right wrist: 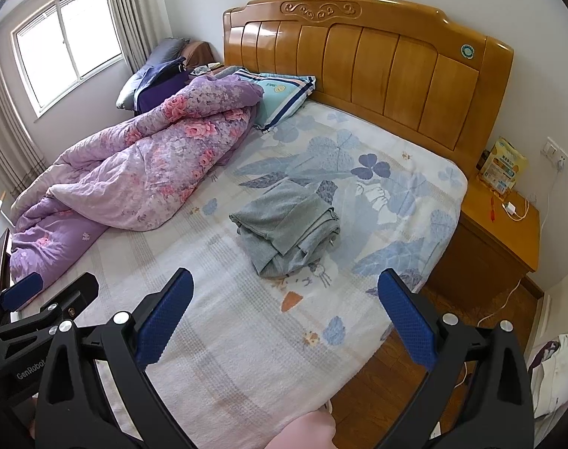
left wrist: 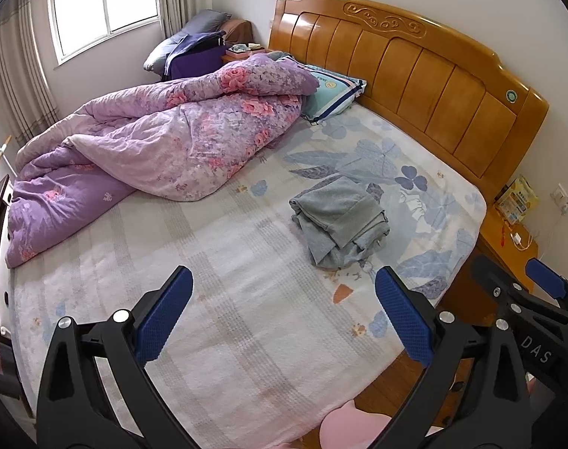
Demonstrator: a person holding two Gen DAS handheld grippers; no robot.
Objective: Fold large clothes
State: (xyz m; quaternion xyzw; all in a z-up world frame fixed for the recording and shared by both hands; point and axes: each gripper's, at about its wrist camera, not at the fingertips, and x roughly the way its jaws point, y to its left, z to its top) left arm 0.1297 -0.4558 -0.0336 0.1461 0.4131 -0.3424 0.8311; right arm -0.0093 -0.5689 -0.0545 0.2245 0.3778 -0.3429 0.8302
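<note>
A grey garment (left wrist: 338, 220) lies folded in a loose stack on the bed's floral sheet (left wrist: 224, 299), toward the headboard side; it also shows in the right wrist view (right wrist: 287, 226). My left gripper (left wrist: 284, 288) is open and empty, held above the bed's near part, well short of the garment. My right gripper (right wrist: 286, 288) is open and empty too, above the bed's near edge; it shows at the right in the left wrist view (left wrist: 546, 277). The left gripper shows at the left in the right wrist view (right wrist: 26, 292).
A rumpled purple floral quilt (left wrist: 149, 146) covers the bed's left side. A striped pillow (left wrist: 332, 93) lies by the wooden headboard (left wrist: 407, 63). A wooden nightstand (right wrist: 508, 232) with a charger and a box stands right of the bed. Wood floor (right wrist: 396, 385) lies below.
</note>
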